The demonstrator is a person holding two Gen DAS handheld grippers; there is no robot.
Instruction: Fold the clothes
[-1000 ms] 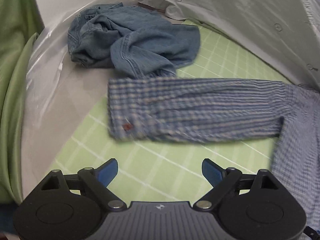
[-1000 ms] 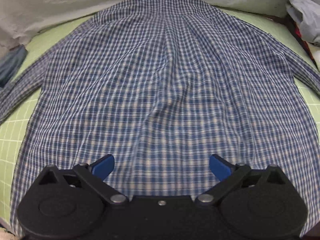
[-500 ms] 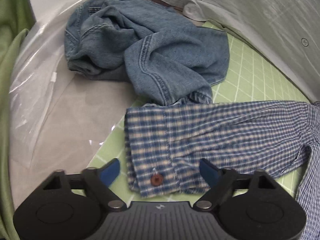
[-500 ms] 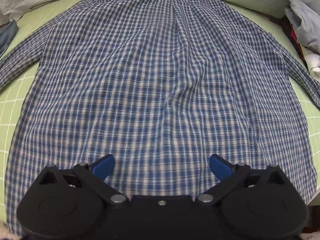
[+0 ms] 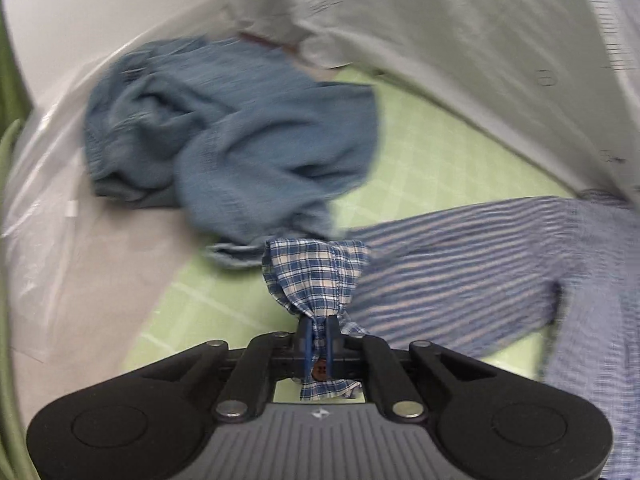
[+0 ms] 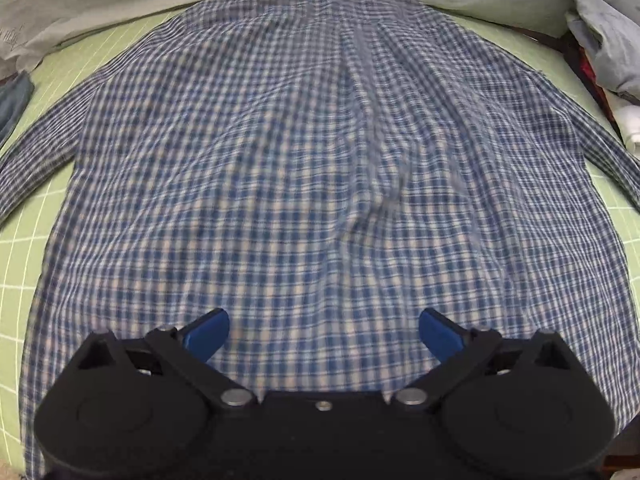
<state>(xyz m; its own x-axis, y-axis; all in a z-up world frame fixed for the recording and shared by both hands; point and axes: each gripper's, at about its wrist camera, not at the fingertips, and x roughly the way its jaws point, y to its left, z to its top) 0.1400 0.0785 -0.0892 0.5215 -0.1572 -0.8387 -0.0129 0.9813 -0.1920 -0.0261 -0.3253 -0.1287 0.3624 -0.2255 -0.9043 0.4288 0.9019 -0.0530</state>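
Left gripper (image 5: 318, 336) has just been closing — now pinches the cuff (image 5: 316, 276) of the blue-and-white checked cotton shirt (image 6: 320, 184), likely for folding the sleeve inward. Right gripper (image 6: 324, 332) hovers over the shirt's back, jaws wide apart, holding nothing — shirt lies flat on the green gridded mat (image 6: 24, 216).

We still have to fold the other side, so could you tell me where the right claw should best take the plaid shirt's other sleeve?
At the cuff end, I'd judge. In the right wrist view that sleeve of the plaid shirt runs flat off the right edge, its cuff unseen. The open right claw hangs over the hem; come from the outer end, as the left claw pinches its cuff.
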